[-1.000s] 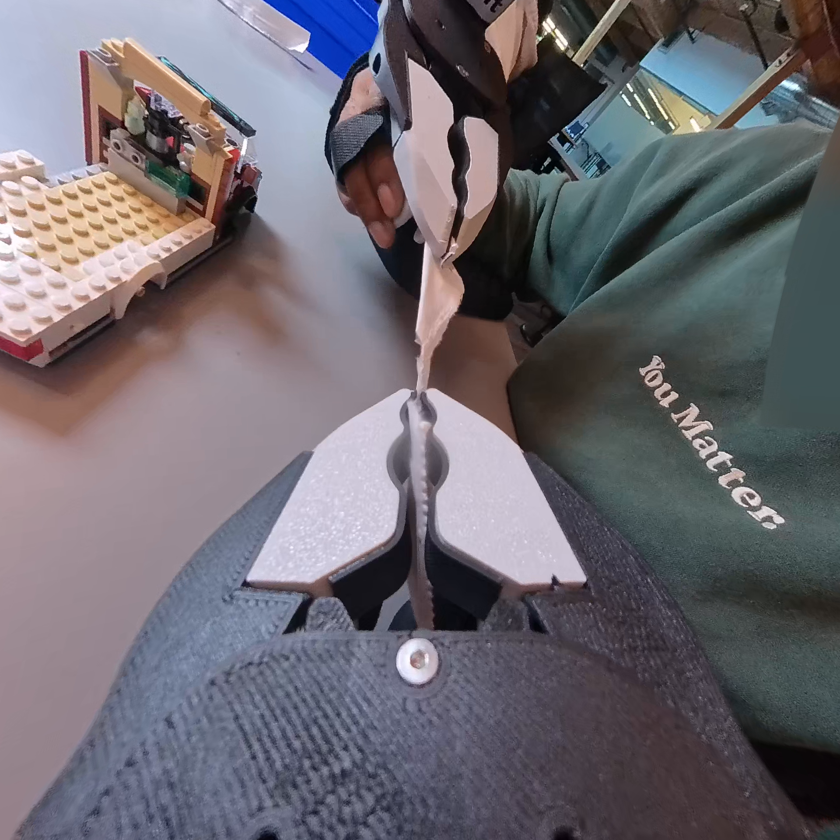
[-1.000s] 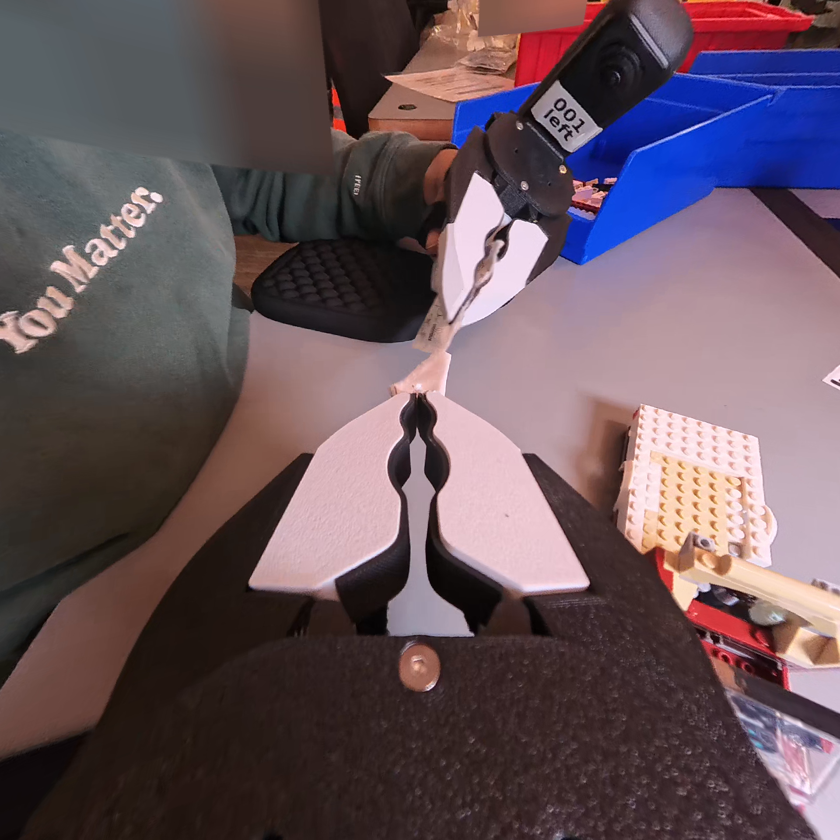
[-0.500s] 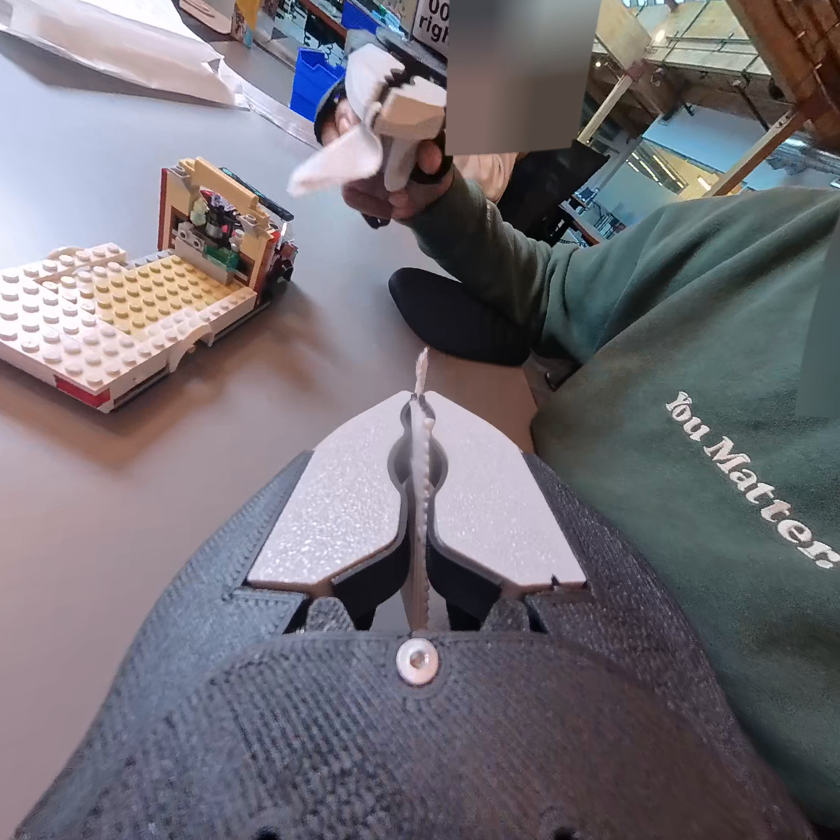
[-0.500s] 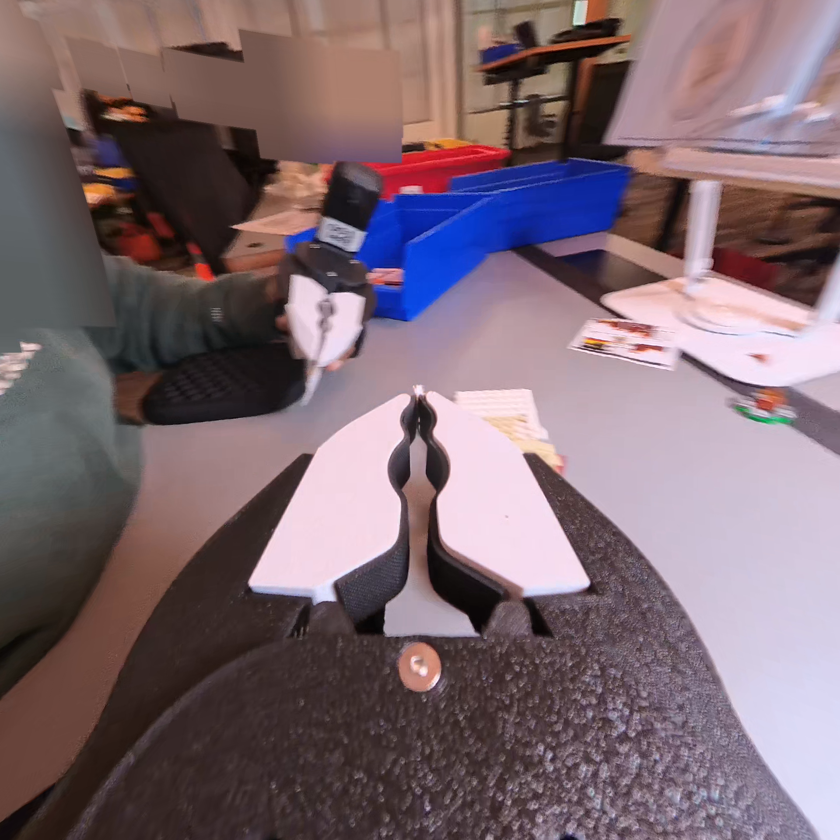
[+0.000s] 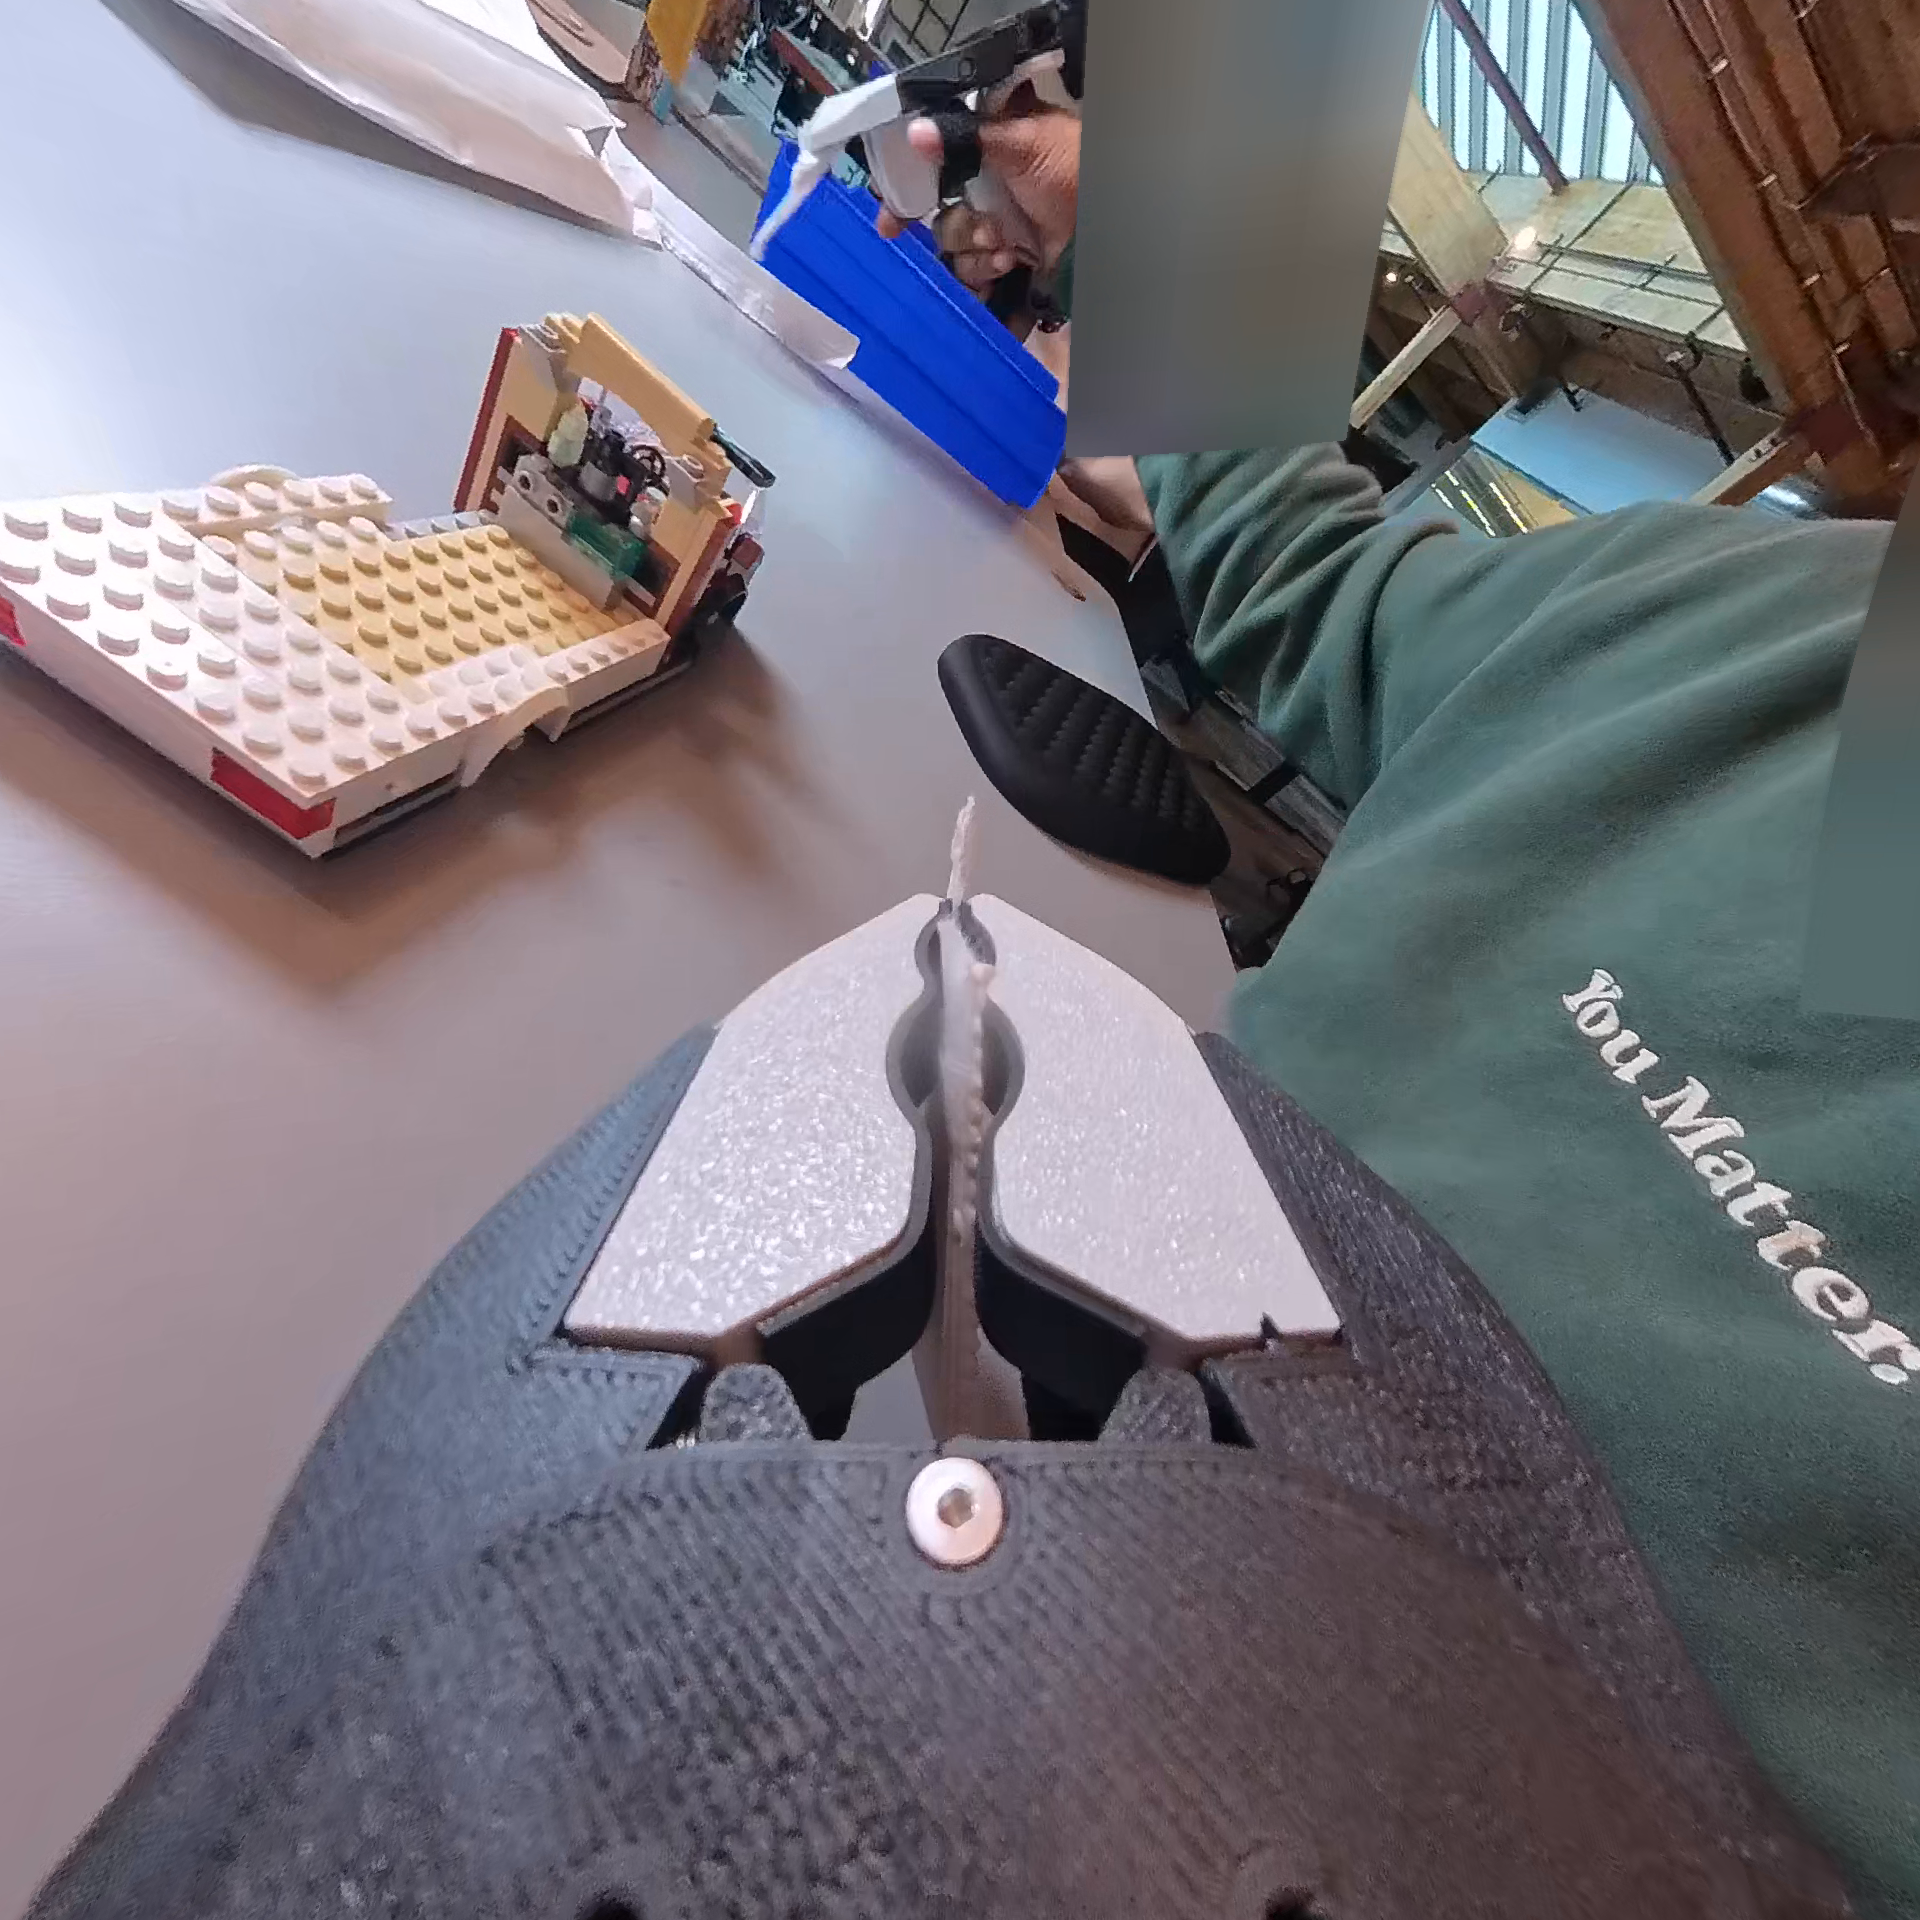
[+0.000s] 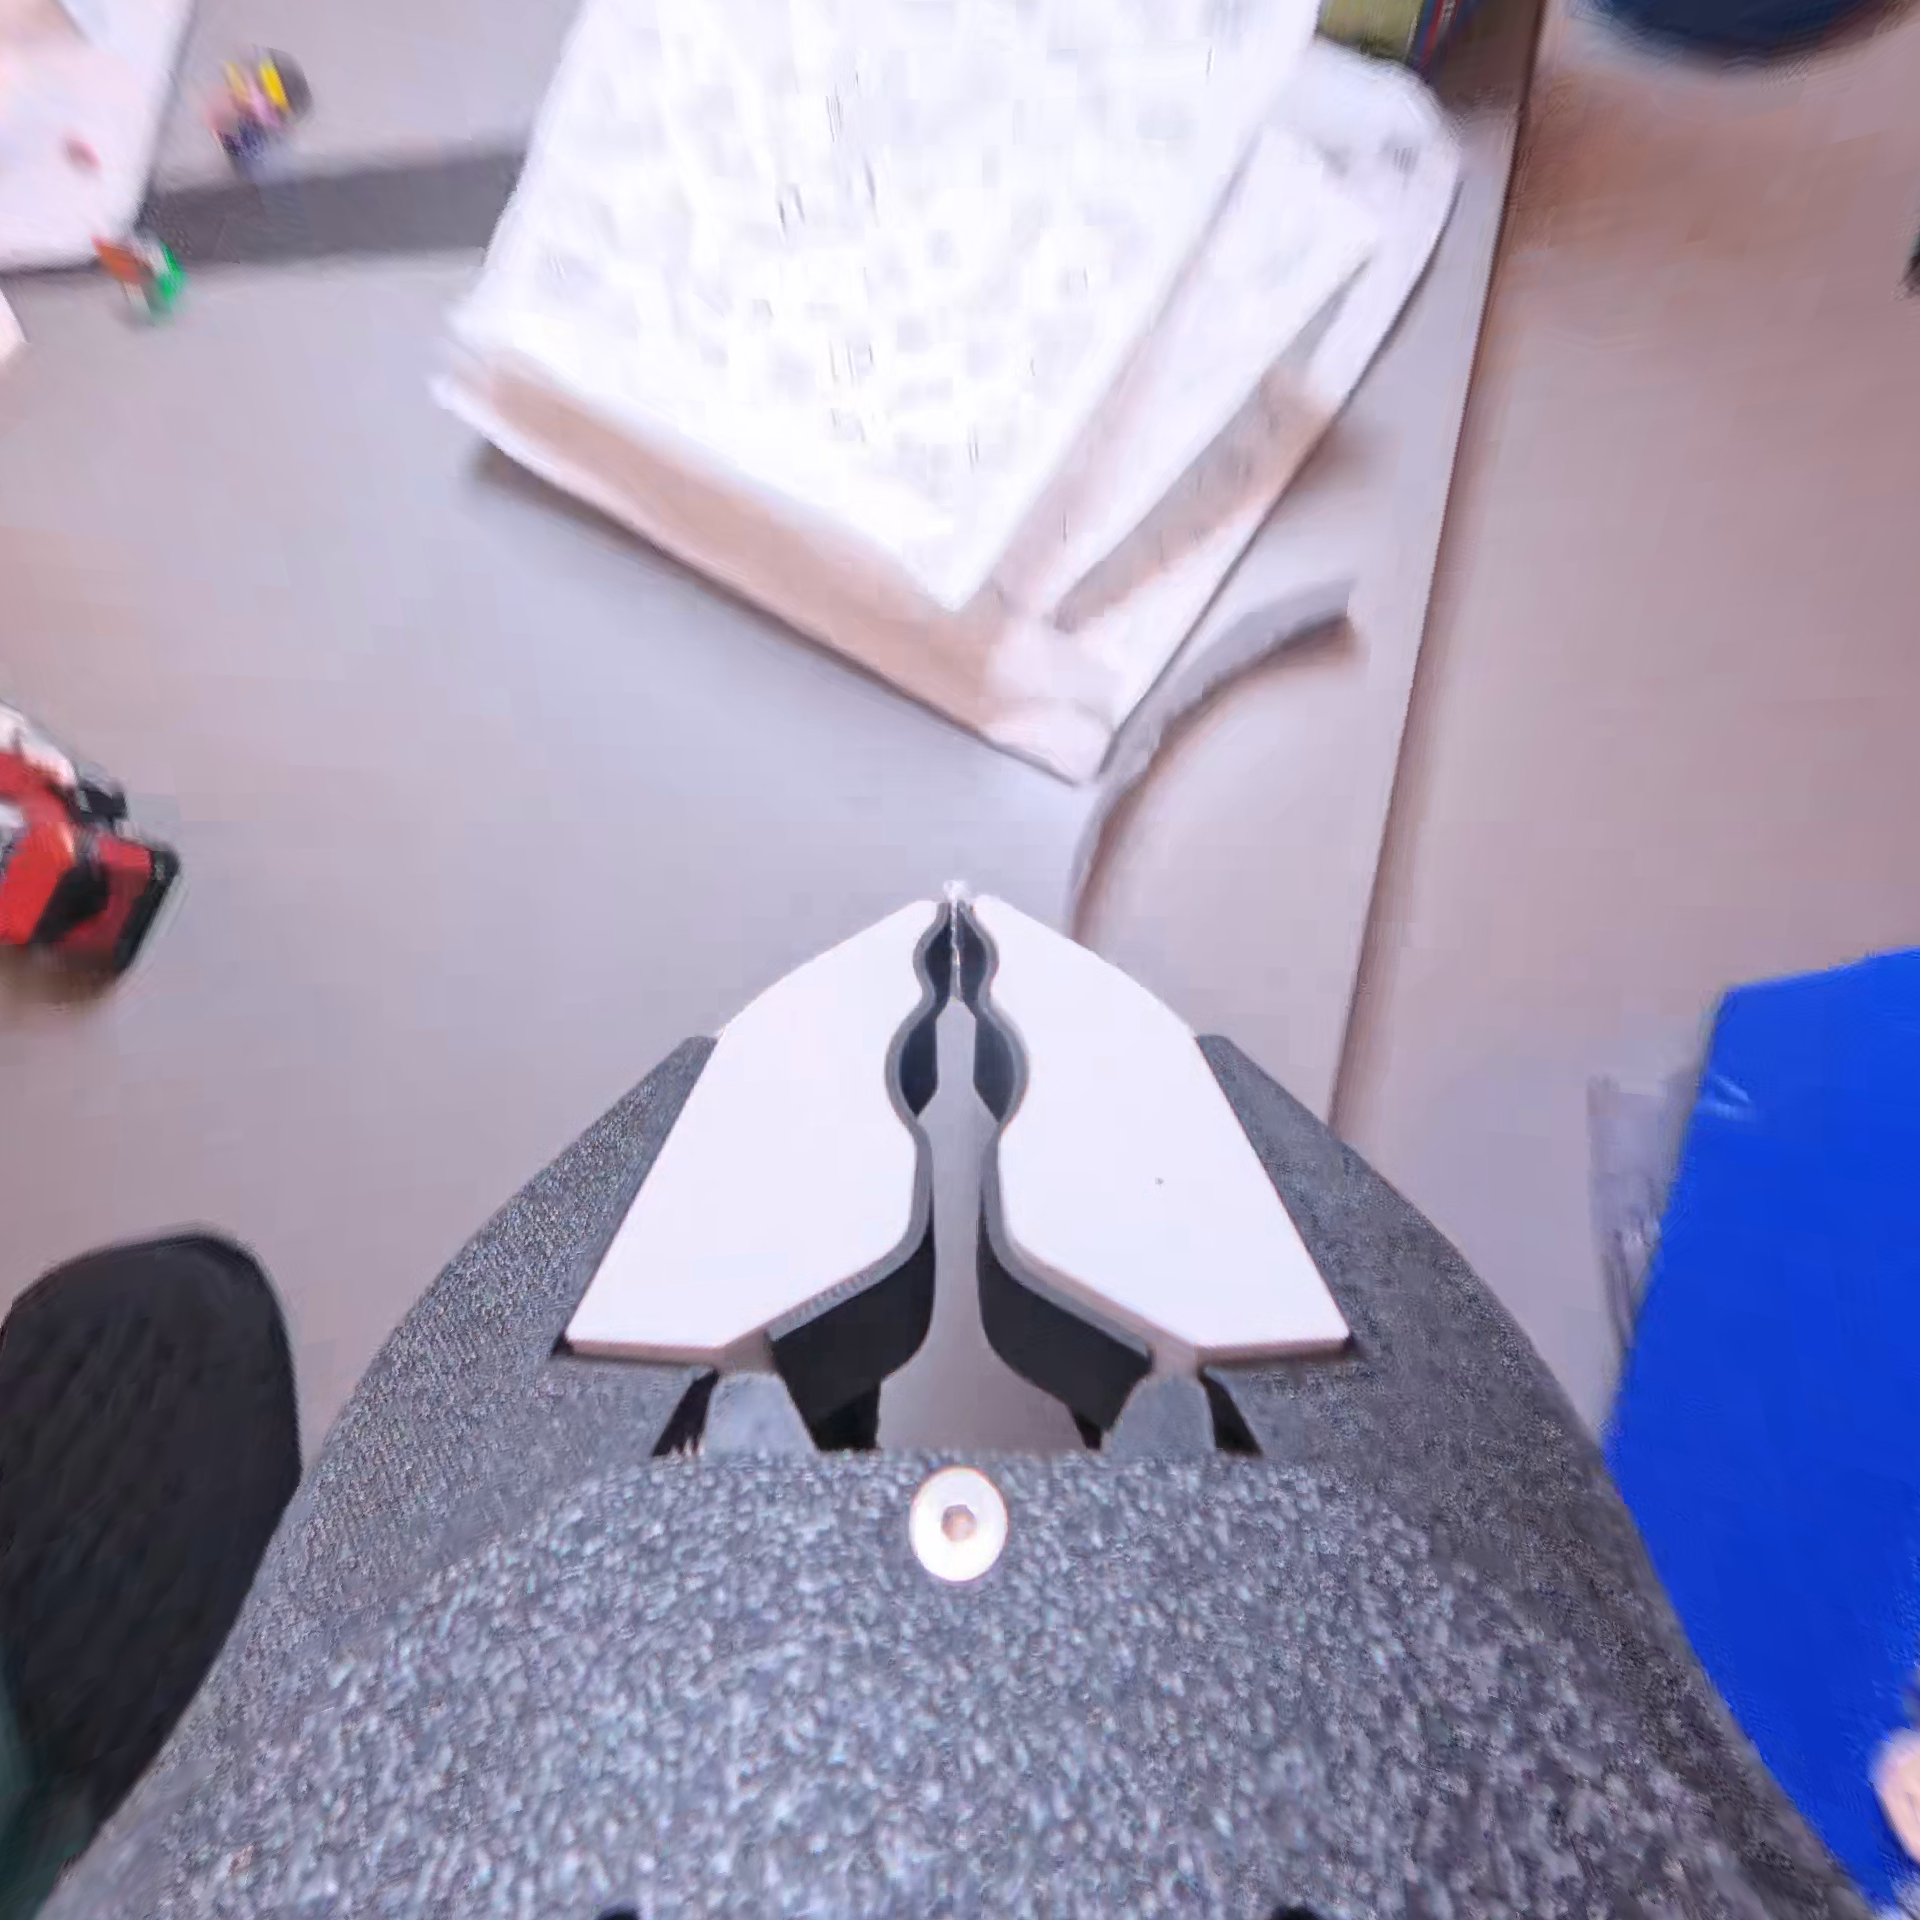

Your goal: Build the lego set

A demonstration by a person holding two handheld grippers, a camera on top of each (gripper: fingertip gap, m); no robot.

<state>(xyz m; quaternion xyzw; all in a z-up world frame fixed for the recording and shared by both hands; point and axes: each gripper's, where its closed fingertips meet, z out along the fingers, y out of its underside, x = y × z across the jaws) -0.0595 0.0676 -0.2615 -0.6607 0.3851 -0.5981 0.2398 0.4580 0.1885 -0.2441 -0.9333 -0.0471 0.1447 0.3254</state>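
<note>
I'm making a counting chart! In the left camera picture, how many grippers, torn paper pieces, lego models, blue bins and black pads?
Grippers: 2 (left gripper, right gripper)
Torn paper pieces: 2 (left piece, right piece)
Lego model: 1
Blue bin: 1
Black pad: 1
Total: 7

Bare table between lego build and black pad.

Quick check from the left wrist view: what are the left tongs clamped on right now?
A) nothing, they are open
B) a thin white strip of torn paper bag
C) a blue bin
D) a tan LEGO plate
B: the left tongs are shut on a thin white paper strip that pokes out past their tips.
</note>
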